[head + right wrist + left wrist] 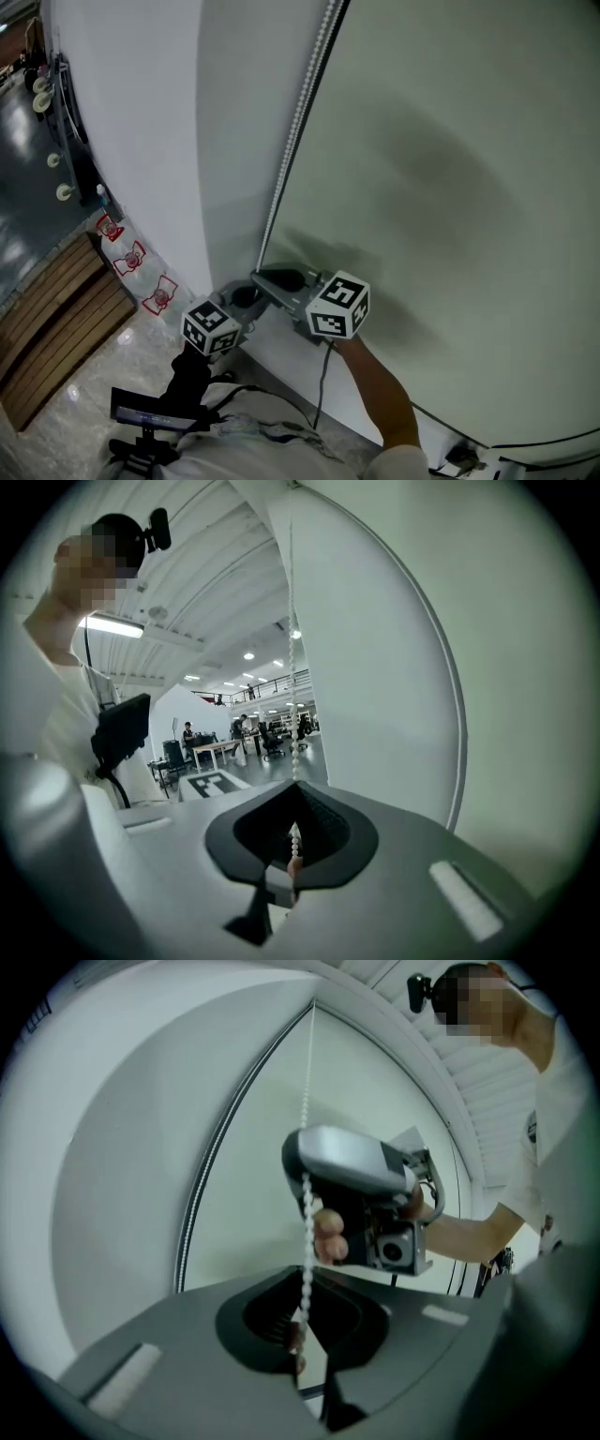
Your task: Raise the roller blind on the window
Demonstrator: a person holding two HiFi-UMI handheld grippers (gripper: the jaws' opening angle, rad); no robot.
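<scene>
Left gripper (pixel 302 1335) and right gripper (pixel 292 862) pinch bead chain (pixel 292 682).

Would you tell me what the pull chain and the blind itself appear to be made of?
The bead chain looks like glossy white plastic: small round beads with a soft shine. The roller blind seems a matte, pale grey-green fabric, perhaps coated: flat, even, no glare; its weave is too fine to see.
</scene>
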